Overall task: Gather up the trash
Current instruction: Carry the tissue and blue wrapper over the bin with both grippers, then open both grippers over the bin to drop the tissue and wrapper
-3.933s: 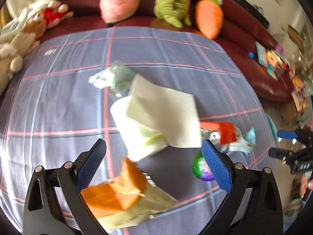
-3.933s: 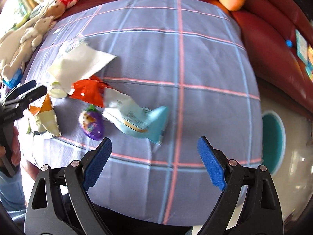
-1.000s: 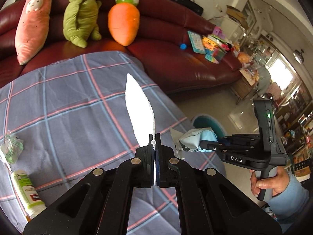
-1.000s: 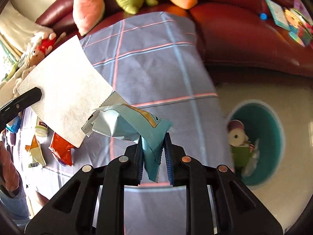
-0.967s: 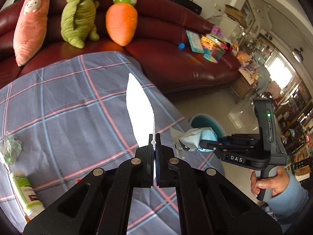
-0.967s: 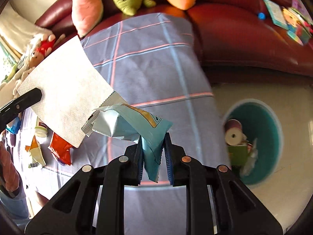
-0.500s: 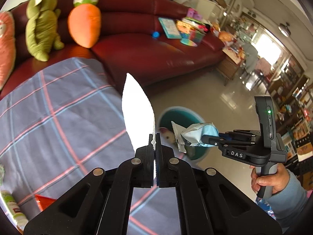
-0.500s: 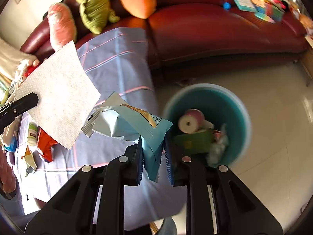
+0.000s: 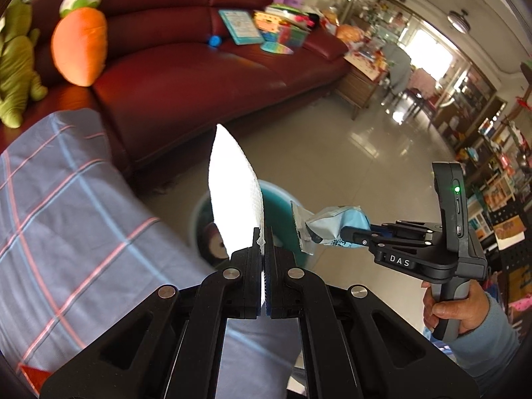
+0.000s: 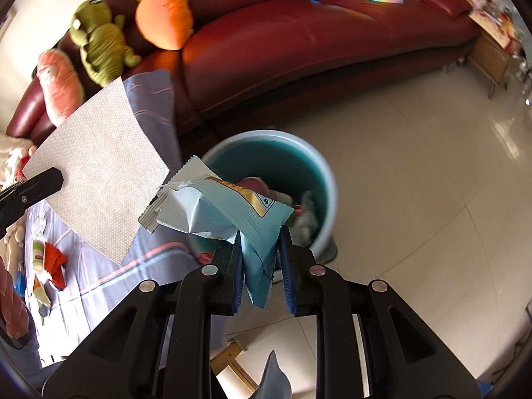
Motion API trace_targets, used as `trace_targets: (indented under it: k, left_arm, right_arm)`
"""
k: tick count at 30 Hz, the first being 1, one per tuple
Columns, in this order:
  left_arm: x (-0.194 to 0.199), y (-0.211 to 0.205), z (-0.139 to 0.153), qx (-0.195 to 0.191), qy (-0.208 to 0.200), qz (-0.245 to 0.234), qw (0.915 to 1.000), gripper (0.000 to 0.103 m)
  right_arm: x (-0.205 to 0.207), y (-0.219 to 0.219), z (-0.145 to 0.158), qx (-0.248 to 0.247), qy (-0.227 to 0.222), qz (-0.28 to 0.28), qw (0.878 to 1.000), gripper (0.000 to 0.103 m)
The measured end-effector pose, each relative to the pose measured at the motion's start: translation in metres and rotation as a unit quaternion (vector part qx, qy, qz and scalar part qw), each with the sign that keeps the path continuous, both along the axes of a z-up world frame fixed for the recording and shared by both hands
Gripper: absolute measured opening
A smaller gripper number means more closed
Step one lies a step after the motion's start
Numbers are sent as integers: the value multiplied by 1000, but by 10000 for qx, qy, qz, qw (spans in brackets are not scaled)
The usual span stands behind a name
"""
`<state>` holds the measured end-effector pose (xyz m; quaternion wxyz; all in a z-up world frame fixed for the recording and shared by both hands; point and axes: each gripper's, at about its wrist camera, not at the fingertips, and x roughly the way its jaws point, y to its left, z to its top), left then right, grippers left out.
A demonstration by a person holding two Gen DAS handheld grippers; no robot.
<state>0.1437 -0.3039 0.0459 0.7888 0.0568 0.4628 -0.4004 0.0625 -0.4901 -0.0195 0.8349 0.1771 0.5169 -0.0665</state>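
Legible text: the white capitals "DAS" stand on the black body of the right tool (image 9: 357, 232), seen from the left wrist view (on the side facing the camera, just below its closed fingers). The light blue snack wrapper (image 10: 229, 212) held in that tool carries small dark print along its gold band and near its pinched end, too small and blurred to read. The small bottle (image 10: 38, 256) on the worktop bears a label that cannot be read either.

Dark red leather sofa (image 10: 299, 43), orange carrot plush (image 9: 79, 45), green plush (image 10: 99, 40), pink plush (image 10: 58, 83), plaid blue cloth (image 9: 66, 219), glossy tiled floor (image 10: 415, 166)
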Motion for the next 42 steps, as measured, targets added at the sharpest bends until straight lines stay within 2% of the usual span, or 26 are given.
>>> trace_targets:
  k: [8,14,17,18,19,20,21,28,32,33,35,37,39,42]
  left_arm:
    - [17,-43,-32,-19,349,-189,9992,1]
    - [37,-66,-80,170,767,-115,9968,3]
    - [46,-67,-102,367,962,44,9947,7]
    - [48,-66,-106,434,979,84,9942,17]
    - [49,-64,-111,516,980,139,9937,36]
    - [50,-61,-113,564,970,215,9934,48]
    - [51,-57,-114,576,893,287,9939,65]
    - [55,-36,-111,663,653,471,9945,86]
    - [53,-25,-105,641,586,532,9948,92]
    - [52,-24,-104,635,574,544,9948,92]
    - [49,-19,-103,639,555,545,9949,93]
    - [46,-15,-103,649,543,534,9950,93]
    - [44,-12,-103,652,550,532,9949,93]
    - [42,-8,-104,665,535,525,9950,93]
  right_arm:
    - [3,-30,-8,-70,199,-290,9994,19]
    - [9,-42,-17,-145,366,-390,9985,19]
    - [14,-42,-22,-167,466,-390,9980,19]
    - [16,-42,-24,-175,486,-377,9980,19]
    - [19,-40,-26,-177,511,-359,9979,19]
    - [22,-39,-28,-172,528,-337,9979,19]
    - [23,-38,-29,-172,543,-314,9979,20]
    - [41,-29,-42,-144,659,-197,9975,20]
    - [51,-24,-45,-155,653,-141,9976,30]
    - [52,-22,-45,-136,647,-129,9977,45]
    - [57,-20,-47,-53,649,-130,9978,62]
    - [59,-16,-49,-78,669,-104,9977,62]
    - [59,-15,-50,-55,707,-120,9974,71]
    - [55,-16,-50,-87,740,-162,9971,74]
